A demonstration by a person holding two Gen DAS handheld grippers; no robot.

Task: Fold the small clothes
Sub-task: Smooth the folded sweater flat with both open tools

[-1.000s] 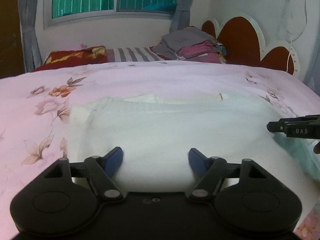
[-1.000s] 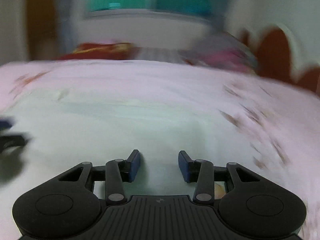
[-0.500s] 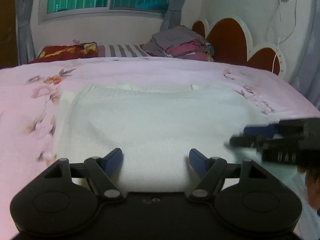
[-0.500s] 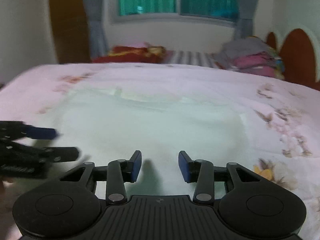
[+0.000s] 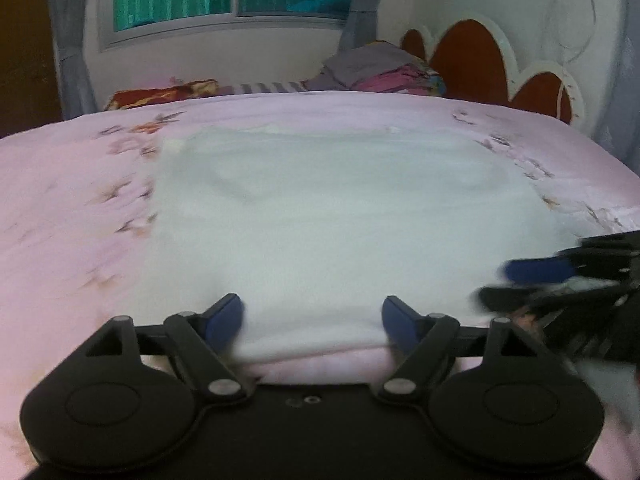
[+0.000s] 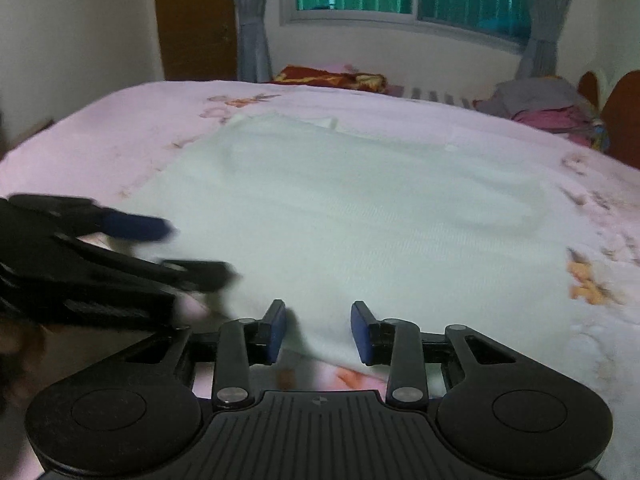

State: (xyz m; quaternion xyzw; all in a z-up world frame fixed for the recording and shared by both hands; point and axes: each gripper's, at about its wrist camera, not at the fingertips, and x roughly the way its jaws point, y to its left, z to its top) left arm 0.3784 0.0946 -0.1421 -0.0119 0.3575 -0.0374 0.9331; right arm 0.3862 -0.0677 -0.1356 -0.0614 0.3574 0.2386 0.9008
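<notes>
Left wrist view: white garment (image 5: 340,216) lies flat mid-bed on the pink floral bedspread (image 5: 72,208), its near hem between the left gripper (image 5: 312,318) fingers, which have just been widening and stand well apart, not pinching; best to take the hem squarely near a corner before lifting. Right wrist view: right gripper (image 6: 318,330) fingers have just been narrowing, half-closed astride the near hem but apparently not pressing; far side open up to the folded clothes pile (image 6: 548,110).
</notes>
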